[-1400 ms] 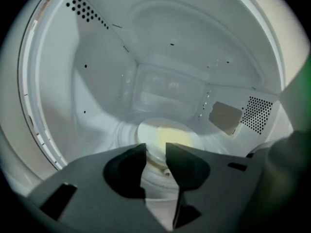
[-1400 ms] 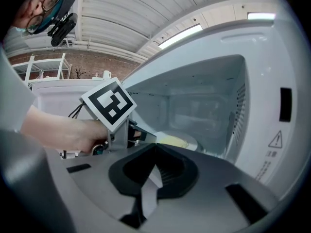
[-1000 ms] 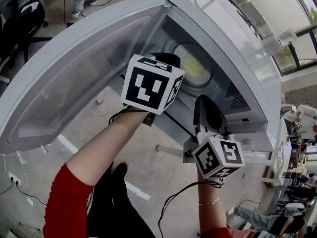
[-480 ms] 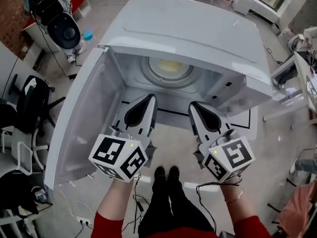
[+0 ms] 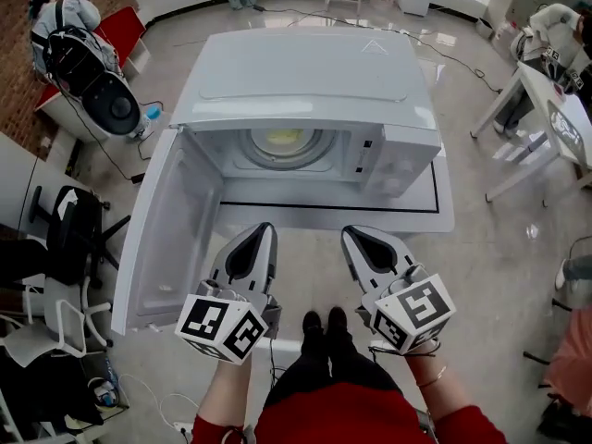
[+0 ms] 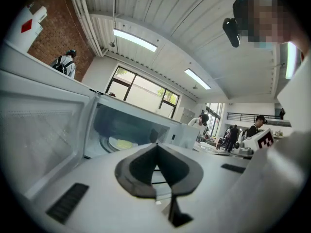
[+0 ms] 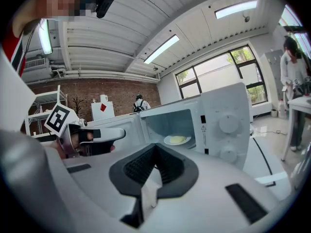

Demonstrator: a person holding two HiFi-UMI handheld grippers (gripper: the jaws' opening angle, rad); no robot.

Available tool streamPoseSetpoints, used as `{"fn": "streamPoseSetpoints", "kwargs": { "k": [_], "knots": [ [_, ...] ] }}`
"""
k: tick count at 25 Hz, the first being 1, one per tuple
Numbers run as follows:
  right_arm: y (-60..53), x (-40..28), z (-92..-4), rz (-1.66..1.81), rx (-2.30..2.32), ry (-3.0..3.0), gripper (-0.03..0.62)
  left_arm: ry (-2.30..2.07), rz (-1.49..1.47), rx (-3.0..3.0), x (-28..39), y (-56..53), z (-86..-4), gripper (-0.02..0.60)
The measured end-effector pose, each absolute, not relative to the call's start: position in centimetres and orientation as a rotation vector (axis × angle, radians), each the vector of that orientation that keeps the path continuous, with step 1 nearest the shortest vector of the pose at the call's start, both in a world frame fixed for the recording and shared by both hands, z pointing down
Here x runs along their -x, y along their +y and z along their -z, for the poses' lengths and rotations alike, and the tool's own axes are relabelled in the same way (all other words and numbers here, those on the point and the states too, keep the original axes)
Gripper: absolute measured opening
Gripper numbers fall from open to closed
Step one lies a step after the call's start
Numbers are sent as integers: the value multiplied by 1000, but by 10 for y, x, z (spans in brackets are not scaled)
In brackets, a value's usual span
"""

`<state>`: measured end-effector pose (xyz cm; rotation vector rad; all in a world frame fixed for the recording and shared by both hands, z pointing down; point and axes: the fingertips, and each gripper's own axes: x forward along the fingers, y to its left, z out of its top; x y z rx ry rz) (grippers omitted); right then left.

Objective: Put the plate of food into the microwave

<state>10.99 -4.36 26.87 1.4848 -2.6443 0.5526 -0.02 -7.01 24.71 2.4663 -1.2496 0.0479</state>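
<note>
The white microwave (image 5: 305, 72) stands with its door (image 5: 171, 229) swung open to the left. Inside, on the turntable, sits a white plate of yellow food (image 5: 284, 140), also visible in the left gripper view (image 6: 120, 143) and the right gripper view (image 7: 176, 140). Both grippers are outside the microwave, in front of its opening and apart from the plate. My left gripper (image 5: 262, 232) is shut and empty, its jaws meeting at the tip (image 6: 156, 145). My right gripper (image 5: 356, 237) is also shut and empty (image 7: 155, 146). The right gripper view shows the left gripper (image 7: 97, 135) beside it.
The microwave rests on a white table (image 5: 444, 202) marked with a black line. Its knob panel (image 5: 407, 160) is on the right. Black chairs (image 5: 65, 229) stand at the left and another table (image 5: 555, 109) at the right. People stand far back in the room.
Both grippers have drawn back out of the microwave's opening toward me and risen. The plate of food stays inside on the turntable. The whole microwave has come into the head view.
</note>
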Motion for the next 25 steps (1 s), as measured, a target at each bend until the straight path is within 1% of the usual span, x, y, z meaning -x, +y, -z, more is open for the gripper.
{"fn": "streamPoseSetpoints", "kwargs": {
  "k": [5,10,19,25],
  "knots": [
    [-24,-112,-270,-603,-1509,-2641,14,-1217,-10,-2452,-7,-60,-237,8],
    [-9,-119,-263,-537,-1537,-2626,14,-1217,-25,-2457,-12,-41,-233,8],
    [-6,-129,-254,-449,-1565,-2650,14,-1170,-35,-2425,-26,-23,-252,8],
    [-5,-136,-246,-402,-1583,-2638,14,-1163,-33,-2447,-34,-23,-245,8]
  ]
}}
